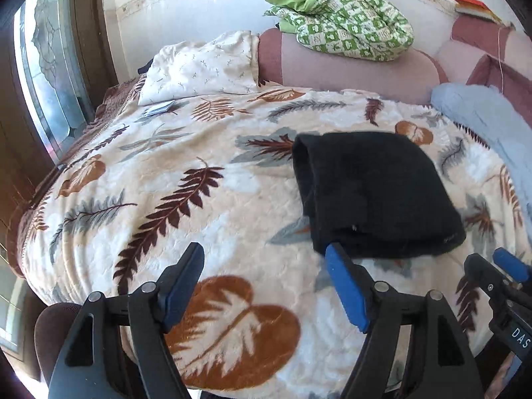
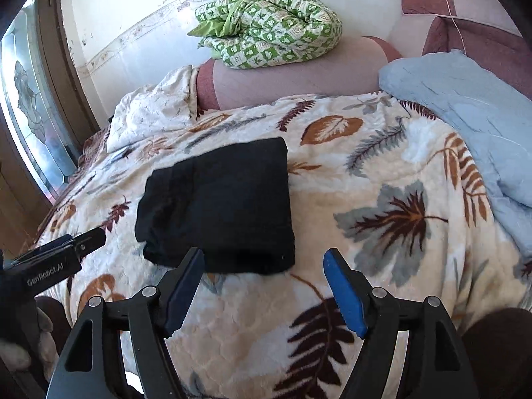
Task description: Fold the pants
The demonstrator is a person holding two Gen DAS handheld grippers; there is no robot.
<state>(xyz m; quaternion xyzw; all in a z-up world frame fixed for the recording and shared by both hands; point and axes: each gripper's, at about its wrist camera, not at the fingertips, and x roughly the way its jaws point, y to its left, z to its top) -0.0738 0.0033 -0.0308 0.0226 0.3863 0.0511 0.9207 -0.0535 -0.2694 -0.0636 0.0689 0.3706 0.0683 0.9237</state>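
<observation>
The black pants lie folded into a compact rectangle on the leaf-patterned blanket. In the right wrist view the same folded pants sit left of centre. My left gripper hovers open just in front of the bundle's near edge, nothing between its blue pads. My right gripper is open too, its left finger at the bundle's near edge, holding nothing. The right gripper's fingertips show at the right edge of the left wrist view; the left gripper's finger shows at the left of the right wrist view.
A green checked quilt rests on the pink padded headboard. A white floral pillow lies far left, a light blue quilt far right. A glass door stands left of the bed. A small card lies near the pillow.
</observation>
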